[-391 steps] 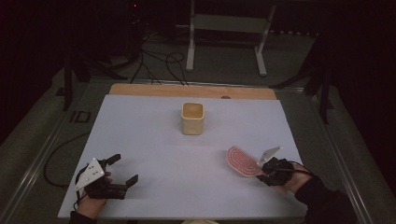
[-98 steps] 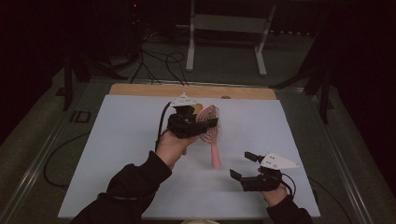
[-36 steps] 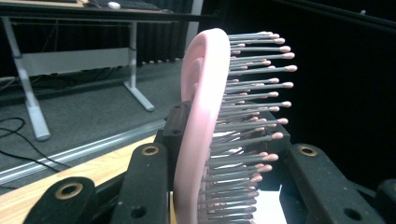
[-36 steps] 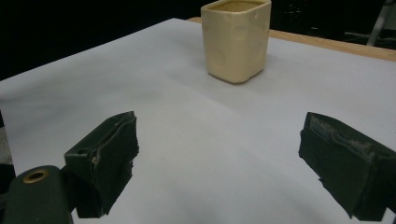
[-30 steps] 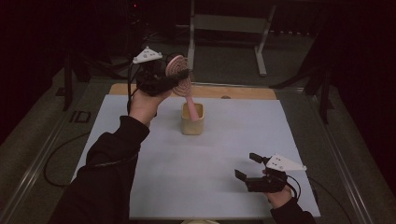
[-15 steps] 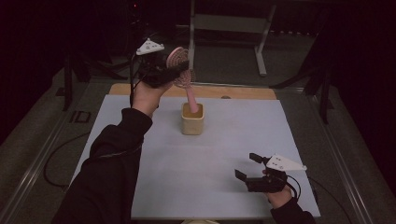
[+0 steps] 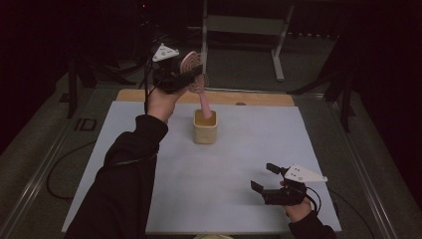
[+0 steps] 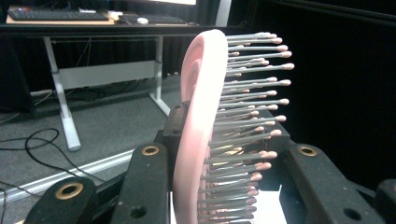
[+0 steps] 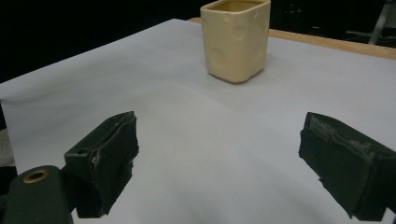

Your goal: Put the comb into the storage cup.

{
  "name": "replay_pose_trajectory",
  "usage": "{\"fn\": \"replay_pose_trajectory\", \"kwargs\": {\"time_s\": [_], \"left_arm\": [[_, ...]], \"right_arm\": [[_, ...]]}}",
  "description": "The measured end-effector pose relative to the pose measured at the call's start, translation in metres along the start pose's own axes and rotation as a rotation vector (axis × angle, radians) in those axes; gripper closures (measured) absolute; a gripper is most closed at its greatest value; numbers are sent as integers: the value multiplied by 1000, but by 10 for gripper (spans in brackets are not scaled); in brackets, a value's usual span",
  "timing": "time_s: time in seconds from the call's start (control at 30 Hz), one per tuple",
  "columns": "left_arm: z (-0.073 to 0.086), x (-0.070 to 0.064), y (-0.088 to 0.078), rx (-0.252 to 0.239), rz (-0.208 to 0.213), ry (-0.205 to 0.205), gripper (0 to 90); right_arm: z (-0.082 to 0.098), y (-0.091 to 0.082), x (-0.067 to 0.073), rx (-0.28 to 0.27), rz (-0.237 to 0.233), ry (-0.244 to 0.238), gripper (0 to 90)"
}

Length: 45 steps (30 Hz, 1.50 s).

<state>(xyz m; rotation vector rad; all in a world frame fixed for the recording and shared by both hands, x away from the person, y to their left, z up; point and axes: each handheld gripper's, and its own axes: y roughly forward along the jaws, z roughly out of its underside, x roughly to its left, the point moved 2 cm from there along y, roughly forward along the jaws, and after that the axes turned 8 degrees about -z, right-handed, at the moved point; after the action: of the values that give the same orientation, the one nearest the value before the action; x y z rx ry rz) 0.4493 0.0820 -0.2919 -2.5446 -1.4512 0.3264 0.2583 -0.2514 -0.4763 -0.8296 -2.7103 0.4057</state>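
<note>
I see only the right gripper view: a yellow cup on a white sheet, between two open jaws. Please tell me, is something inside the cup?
Observer: Yes. In the high view the handle of a pink hairbrush goes down into the cup.
Operator: Is the brush standing free?
Observer: No. The left gripper is shut on the brush head, raised above the cup.
Operator: Which way do the bristles point?
Observer: In the left gripper view they stick out sideways toward one jaw; the smooth pink back faces the other.
Operator: And where is my gripper?
Observer: The right gripper is low at the near right of the white sheet.
</note>
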Motion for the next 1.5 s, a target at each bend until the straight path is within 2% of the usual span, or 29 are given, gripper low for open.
{"fn": "replay_pose_trajectory", "kwargs": {"time_s": [0.43, 0.8, 0.9, 1.5], "left_arm": [[17, 5, 15, 18, -2, -26, 658], [32, 6, 26, 42, -4, -26, 658], [37, 7, 30, 50, -7, -39, 658], [55, 11, 41, 79, -10, -53, 658]], "right_arm": [[0, 0, 0, 4, 2, 3, 112], [1, 1, 0, 8, 4, -2, 111], [1, 1, 0, 10, 4, -6, 111], [2, 1, 0, 11, 2, 1, 112]]}}
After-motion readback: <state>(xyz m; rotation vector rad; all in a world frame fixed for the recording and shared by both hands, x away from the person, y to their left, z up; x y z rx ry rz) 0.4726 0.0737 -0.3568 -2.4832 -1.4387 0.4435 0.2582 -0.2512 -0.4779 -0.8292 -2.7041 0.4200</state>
